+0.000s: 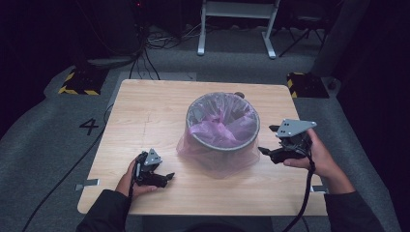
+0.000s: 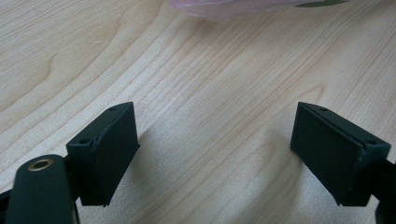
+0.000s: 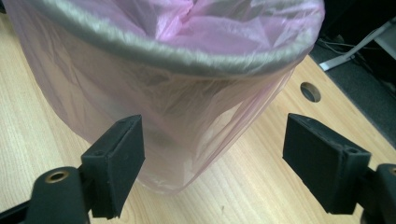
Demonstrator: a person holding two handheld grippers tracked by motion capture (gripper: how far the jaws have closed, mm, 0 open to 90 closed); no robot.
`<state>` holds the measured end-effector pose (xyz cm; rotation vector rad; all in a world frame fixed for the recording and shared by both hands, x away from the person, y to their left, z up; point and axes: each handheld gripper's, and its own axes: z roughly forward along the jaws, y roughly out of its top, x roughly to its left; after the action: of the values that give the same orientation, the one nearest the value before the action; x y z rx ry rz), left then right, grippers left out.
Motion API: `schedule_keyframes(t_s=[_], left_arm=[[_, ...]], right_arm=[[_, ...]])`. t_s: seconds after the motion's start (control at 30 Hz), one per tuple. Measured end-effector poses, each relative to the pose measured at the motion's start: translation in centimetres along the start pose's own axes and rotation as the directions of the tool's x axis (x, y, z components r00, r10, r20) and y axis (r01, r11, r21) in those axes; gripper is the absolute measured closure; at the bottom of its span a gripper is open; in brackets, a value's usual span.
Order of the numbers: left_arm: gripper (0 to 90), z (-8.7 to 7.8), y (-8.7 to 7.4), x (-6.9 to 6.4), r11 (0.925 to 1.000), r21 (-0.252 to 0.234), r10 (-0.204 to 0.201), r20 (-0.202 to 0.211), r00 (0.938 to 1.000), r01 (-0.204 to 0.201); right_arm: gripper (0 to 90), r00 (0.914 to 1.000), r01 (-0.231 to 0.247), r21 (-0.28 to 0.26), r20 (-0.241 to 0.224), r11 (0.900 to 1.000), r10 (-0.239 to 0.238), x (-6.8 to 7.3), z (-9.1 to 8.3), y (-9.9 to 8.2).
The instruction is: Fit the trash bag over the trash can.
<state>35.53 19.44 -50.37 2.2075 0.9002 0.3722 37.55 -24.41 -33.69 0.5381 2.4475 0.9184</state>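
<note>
I am holding my right fingers spread beside the pink bin liner; my left fingers are spread over the desk. A careless pinch could tear the thin plastic.

table: pale wood-grain top, smooth, matt | bin: grey rim, looks like metal, dull sheen | liner bag: thin pink see-through plastic, crinkled, faintly glossy | gripper pads: black, matt, rubbery-looking | floor: grey carpet, rough
</note>
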Motion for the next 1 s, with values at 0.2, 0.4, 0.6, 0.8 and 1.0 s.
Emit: schedule_keyframes(t_s=[0.2, 0.4, 0.6, 0.8, 1.0], left_arm=[[14.9, 0.0, 0.0, 0.0, 1.0000, 0.000, 0.000, 0.000, 1.0000, 0.000], [14.8, 0.0, 0.0, 0.0, 1.0000, 0.000, 0.000, 0.001, 1.0000, 0.000], [14.8, 0.0, 0.0, 0.0, 1.0000, 0.000, -0.001, 0.001, 1.0000, 0.001], [14.8, 0.0, 0.0, 0.0, 1.0000, 0.000, 0.000, 0.000, 1.0000, 0.000], [14.8, 0.0, 0.0, 0.0, 1.0000, -0.001, 0.000, 0.001, 1.0000, 0.000]], right_arm=[[21.3, 1.0000, 0.001, 0.029, -0.002, 0.9996, -0.001, 0.2, 0.6, -0.7], [21.3, 0.9999, -0.003, 0.048, -0.012, 0.9988, 0.004, 0.5, 1.2, -1.4], [21.3, 0.9998, -0.007, 0.065, -0.018, 0.9979, 0.008, 0.8, 1.8, -2.4], [21.4, 1.0000, -0.008, 0.116, 0.000, 0.9932, 0.008, 1.4, 2.5, -3.3], [21.4, 0.9998, -0.021, 0.132, 0.000, 0.9910, 0.021, 1.6, 2.9, -4.2]])
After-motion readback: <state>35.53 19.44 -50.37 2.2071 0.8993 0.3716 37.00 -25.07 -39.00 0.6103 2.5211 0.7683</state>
